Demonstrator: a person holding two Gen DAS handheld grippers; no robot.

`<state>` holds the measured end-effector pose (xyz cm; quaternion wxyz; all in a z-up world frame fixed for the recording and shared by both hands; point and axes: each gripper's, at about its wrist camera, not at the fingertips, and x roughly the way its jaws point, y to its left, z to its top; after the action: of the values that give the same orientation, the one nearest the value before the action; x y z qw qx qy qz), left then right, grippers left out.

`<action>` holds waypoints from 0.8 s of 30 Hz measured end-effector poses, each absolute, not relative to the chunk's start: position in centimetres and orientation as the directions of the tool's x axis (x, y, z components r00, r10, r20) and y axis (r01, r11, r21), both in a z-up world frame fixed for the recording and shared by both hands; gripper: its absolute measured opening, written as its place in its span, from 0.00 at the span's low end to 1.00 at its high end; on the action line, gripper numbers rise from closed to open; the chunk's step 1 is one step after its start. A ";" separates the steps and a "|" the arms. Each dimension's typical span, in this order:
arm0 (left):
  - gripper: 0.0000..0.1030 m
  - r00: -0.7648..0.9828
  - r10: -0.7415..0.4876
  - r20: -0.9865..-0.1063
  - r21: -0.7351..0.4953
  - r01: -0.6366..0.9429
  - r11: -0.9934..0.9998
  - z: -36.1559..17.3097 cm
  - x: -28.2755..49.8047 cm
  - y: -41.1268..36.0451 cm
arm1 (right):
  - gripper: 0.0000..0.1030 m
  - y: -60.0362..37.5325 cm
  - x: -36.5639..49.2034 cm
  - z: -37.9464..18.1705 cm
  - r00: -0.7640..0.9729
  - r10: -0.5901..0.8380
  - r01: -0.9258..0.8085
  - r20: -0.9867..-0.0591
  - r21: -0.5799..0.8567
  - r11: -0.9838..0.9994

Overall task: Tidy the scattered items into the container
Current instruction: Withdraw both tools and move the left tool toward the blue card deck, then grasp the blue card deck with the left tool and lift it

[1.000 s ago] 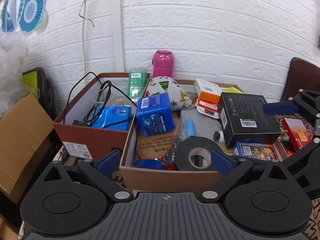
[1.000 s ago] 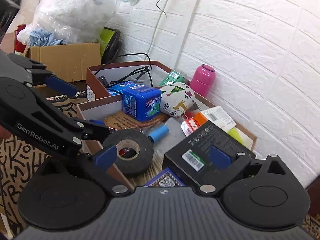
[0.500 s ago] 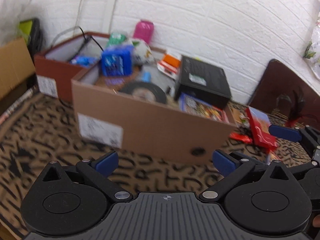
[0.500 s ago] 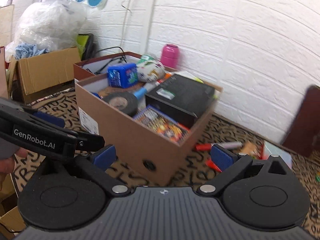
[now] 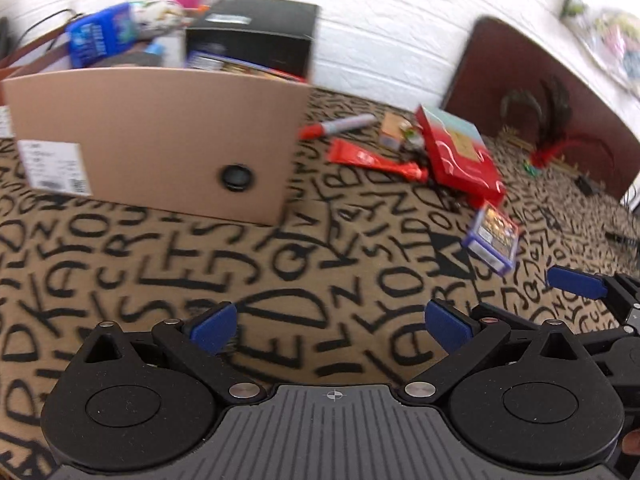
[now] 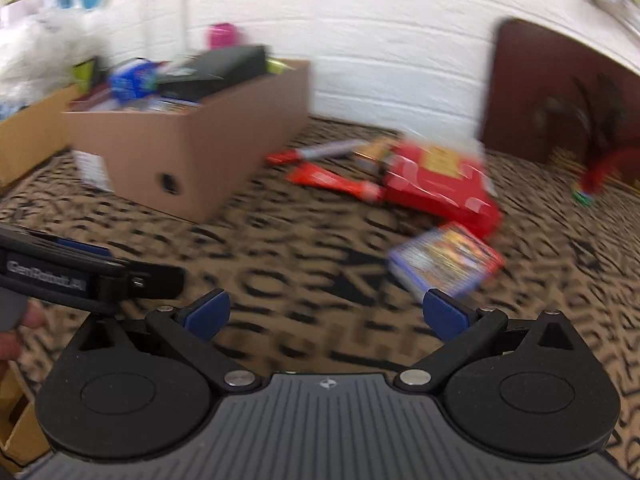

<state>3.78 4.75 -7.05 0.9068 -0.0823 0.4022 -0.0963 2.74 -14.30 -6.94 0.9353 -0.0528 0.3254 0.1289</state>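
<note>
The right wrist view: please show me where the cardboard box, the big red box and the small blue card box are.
cardboard box [image 6: 192, 160]: right wrist view, front wall.
big red box [image 6: 436, 184]: right wrist view, top face.
small blue card box [image 6: 448, 260]: right wrist view, printed top.

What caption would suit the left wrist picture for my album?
Open left tongs hover over lettered cloth; cardboard box already full, red box and marker still outside.

The right gripper [image 6: 326, 314] hangs wide open and empty over the letter-patterned cloth [image 6: 304, 248]. A small blue card box [image 6: 446, 260] lies at one o'clock, a red box [image 6: 436, 184] beyond it; the brown carton [image 6: 200, 152] sits at ten o'clock.
</note>
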 end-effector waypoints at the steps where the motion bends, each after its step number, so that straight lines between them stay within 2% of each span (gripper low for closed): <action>1: 1.00 0.654 -0.245 -0.716 -0.223 0.118 0.968 -7.1 4.2 4.1 | 0.99 -15.1 2.9 -7.2 0.757 0.186 -0.256 -0.626 -0.023 0.966; 6: 1.00 0.643 -0.280 -0.713 -0.211 0.183 0.960 -7.3 7.2 0.6 | 0.99 -17.8 4.8 -8.5 0.767 0.100 -0.207 -0.634 -0.097 0.974; 11: 0.87 0.608 -0.359 -0.708 -0.203 0.311 0.928 -7.6 10.3 -3.7 | 0.99 -19.6 6.8 -9.7 0.744 0.113 -0.205 -0.659 -0.064 0.977; 13: 0.85 0.578 -0.394 -0.715 -0.218 0.352 0.910 -7.8 11.5 -5.2 | 0.98 -19.8 7.3 -9.9 0.743 0.125 -0.218 -0.657 -0.061 0.974; 17: 0.86 0.560 -0.426 -0.711 -0.204 0.415 0.886 -8.1 13.2 -7.9 | 0.91 -20.0 8.8 -10.6 0.727 0.144 -0.236 -0.672 -0.047 0.971; 24: 0.86 0.500 -0.453 -0.738 -0.200 0.479 0.855 -8.9 15.6 -10.7 | 0.87 -20.4 10.0 -10.8 0.716 0.200 -0.266 -0.669 0.003 0.964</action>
<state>15.56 -10.69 -8.92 0.8659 0.0153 0.4214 -0.2691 10.01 -20.39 -10.84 0.9252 -0.0468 0.3549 0.1258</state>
